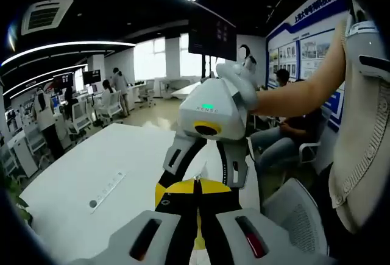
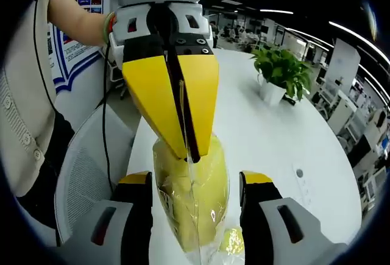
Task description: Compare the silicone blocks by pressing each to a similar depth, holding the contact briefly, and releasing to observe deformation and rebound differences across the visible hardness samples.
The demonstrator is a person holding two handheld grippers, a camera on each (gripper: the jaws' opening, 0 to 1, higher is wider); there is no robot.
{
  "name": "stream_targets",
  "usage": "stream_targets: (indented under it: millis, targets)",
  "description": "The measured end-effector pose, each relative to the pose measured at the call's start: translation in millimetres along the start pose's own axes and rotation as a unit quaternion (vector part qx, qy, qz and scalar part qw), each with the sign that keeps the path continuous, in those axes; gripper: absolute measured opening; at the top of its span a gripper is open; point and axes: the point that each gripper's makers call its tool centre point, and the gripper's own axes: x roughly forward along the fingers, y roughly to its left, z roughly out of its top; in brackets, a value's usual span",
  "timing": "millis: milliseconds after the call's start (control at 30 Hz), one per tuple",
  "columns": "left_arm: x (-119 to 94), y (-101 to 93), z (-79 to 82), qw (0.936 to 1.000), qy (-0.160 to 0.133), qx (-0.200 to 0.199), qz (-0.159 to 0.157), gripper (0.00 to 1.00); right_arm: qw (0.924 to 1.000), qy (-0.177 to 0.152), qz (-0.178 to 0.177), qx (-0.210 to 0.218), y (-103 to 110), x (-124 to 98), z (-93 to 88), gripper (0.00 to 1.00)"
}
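Left tongs (image 1: pixel 197 216): jaws clenched together, nothing seen between them, black inner faces meeting at a thin seam. From the right gripper view the same left tongs (image 2: pixel 190 152) come down from the top, yellow wedge jaws closed, tips touching the top edge of the yellow silicone block (image 2: pixel 192 195).

Right tongs (image 2: pixel 196 210): jaws spread wide, released, one on each side of the block; can't tell whether either jaw touches it. Block is glossy, looks wrapped in clear film, standing between the right jaws over the white worktop (image 2: pixel 268 137). A smaller yellow piece (image 2: pixel 231 240) sits just beside its lower edge; what it is can't be told.

In the left gripper view the right tongs (image 1: pixel 204 167) point toward the camera, black arms open, with a yellow rounded shape (image 1: pixel 189 187) between them right at the left jaws' tips. A bare forearm (image 1: pixel 298 91) holds that gripper.

Worktop (image 1: pixel 91 167) carries a long flat strip (image 1: pixel 106 190), well apart from the tongs. Potted green plant (image 2: pixel 281 73) on the worktop's far side. White mesh chair (image 2: pixel 85 180) beside the worktop edge. Office with people in the background.
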Motion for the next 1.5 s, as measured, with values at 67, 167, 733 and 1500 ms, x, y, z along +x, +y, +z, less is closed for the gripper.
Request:
stream_targets:
  millis: [67, 167, 733, 1500]
  targets:
    - [0, -2.0, 1.9, 1.0, -0.001, 0.003, -0.004, 0.0, 1.0, 0.004, 0.004, -0.002, 1, 1, -1.5, 0.48]
    - [0, -4.0, 4.2, 0.9999, -0.003, 0.011, -0.009, 0.0, 0.9999, 0.01, 0.008, -0.005, 3, 2, -2.7, 0.45]
    - [-2, -13.5, 7.5, 0.9992, -0.001, 0.037, -0.017, 0.0, 0.9995, 0.015, 0.024, 0.012, 11, 3, -1.9, 0.27]
    - [-2, -16.9, 2.9, 0.9992, 0.0, 0.032, -0.023, 0.0, 0.9984, 0.045, 0.034, -0.004, 13, 6, -6.4, 0.08]
